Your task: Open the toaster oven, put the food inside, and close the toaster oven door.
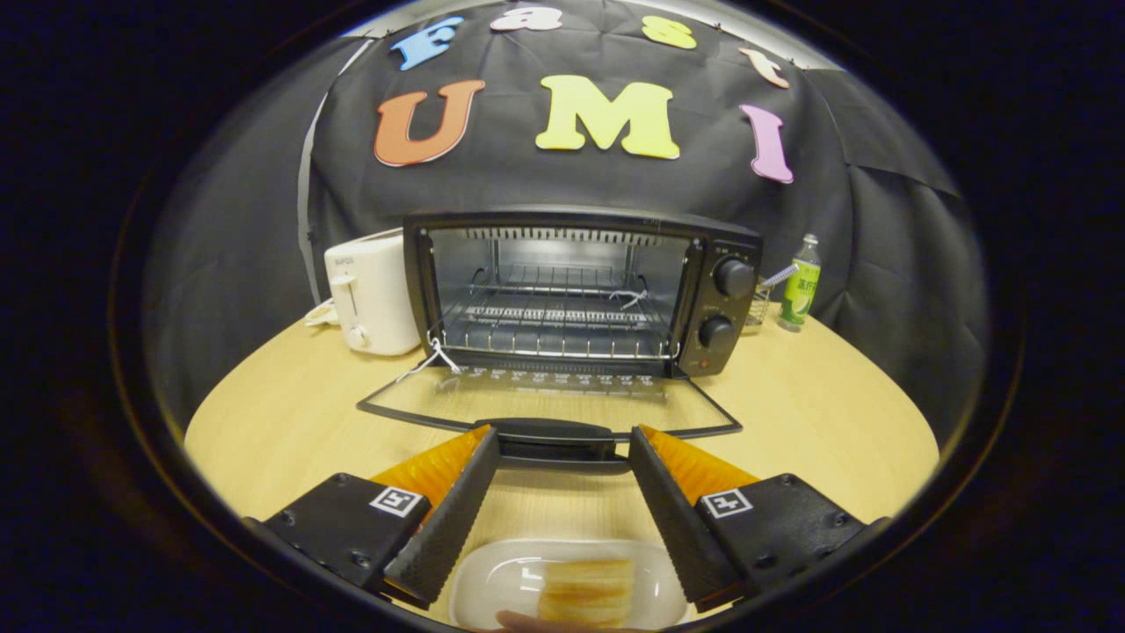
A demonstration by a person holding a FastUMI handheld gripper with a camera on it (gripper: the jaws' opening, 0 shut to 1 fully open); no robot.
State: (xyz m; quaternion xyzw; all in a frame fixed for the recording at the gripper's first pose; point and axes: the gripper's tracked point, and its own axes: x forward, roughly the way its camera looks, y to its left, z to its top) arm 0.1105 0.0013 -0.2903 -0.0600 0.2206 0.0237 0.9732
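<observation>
— Where's your tool [562, 453] just now?

— It hangs in front of the oven [580, 294], fingers spread wide and holding nothing. The fingertips [482, 442] sit right at the handle [554, 432] of the oven's door [549, 406], one to each side of it; whether they touch it I cannot tell.

— So the oven is open?

— Yes. The door lies folded down flat on the surface [817, 413] in front of the oven. I look straight into the cavity: a wire rack [558, 338] across it, heating rods above and below, and no food on the rack. A bit of white string hangs at the oven's front left corner.

— And the food?

— A slice of toast [587, 591] on a white plate [492, 580]. The plate sits on the surface well in front of the oven, nearer to me than the door handle, under the gap between my fingers. The toast is the only thing on it, lying toward the plate's near side. Something that may be a fingertip shows at the plate's near rim, but I cannot be sure.

— What else is around the oven?

— A white toaster [373, 294] just to the oven's left, its slots not visible from here. To the oven's right, near the knobs [733, 278], a small wire basket and a green bottle [801, 286] standing upright beside it. What the basket holds is too small to tell.
</observation>
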